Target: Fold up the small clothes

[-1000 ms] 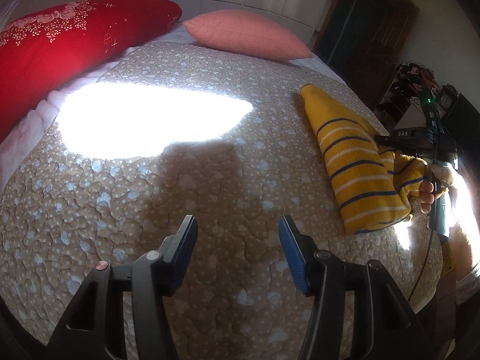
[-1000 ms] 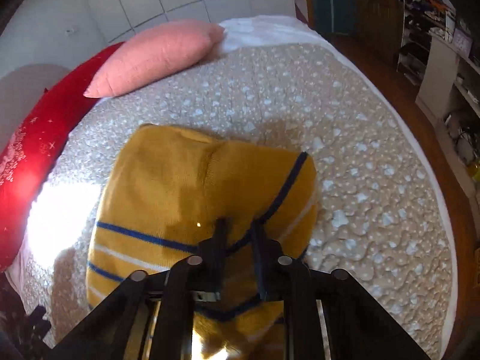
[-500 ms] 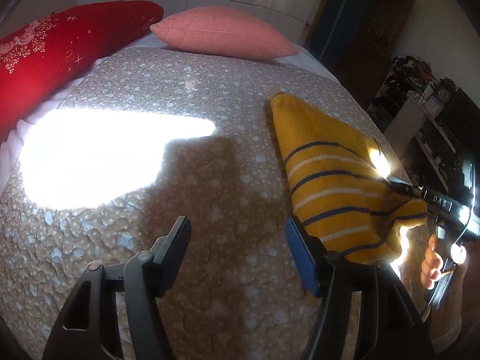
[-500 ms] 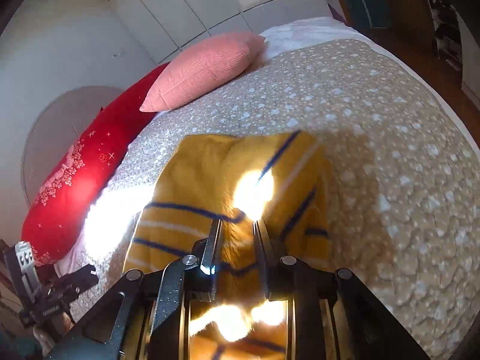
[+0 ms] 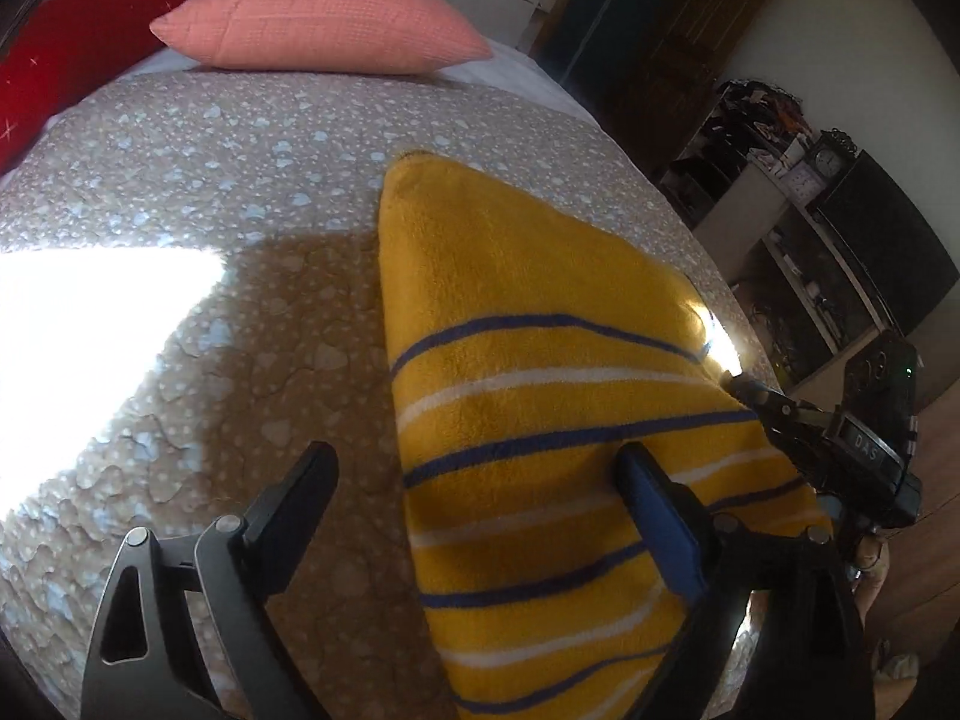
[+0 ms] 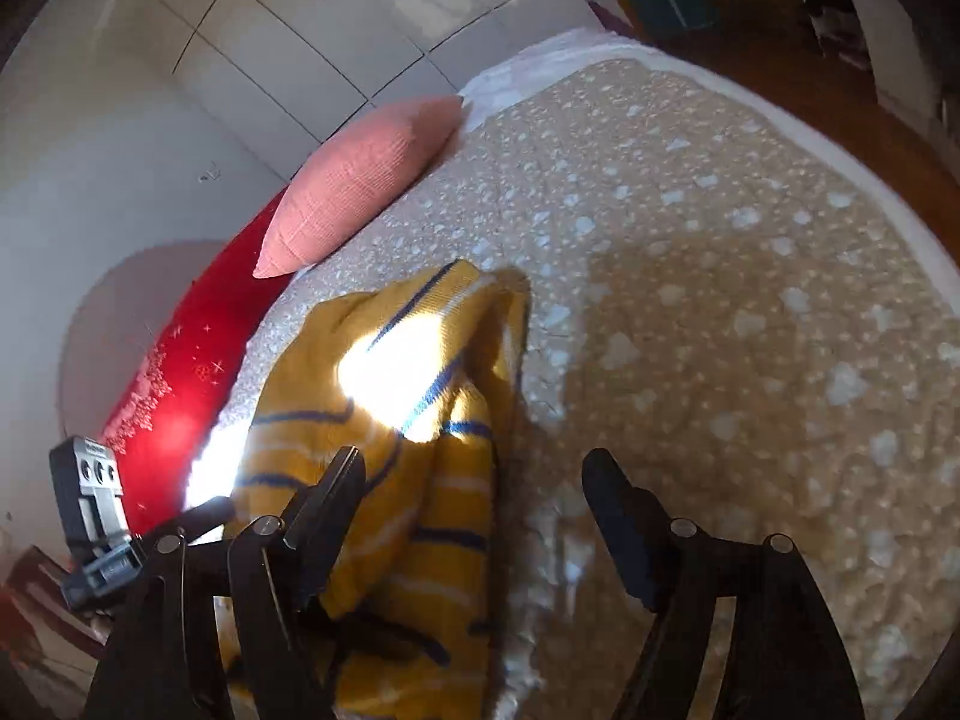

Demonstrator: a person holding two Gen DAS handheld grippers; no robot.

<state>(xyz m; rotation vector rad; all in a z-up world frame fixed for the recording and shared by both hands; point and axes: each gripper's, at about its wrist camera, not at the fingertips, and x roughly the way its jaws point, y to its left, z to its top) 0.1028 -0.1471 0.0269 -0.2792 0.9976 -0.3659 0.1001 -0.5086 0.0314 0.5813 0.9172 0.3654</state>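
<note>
Red pillow's [image 6: 180, 384] pattern, right view only

The left tool [image 5: 474, 480] points steeply downward, its jaws opening wide with neither pad pressing on anything. The right tool [image 6: 474, 492] also tilts downward, its jaws opening and its pads free. In the left wrist view, fingers [image 5: 870, 558] of the person's right hand show at the right tool's handle.
</note>
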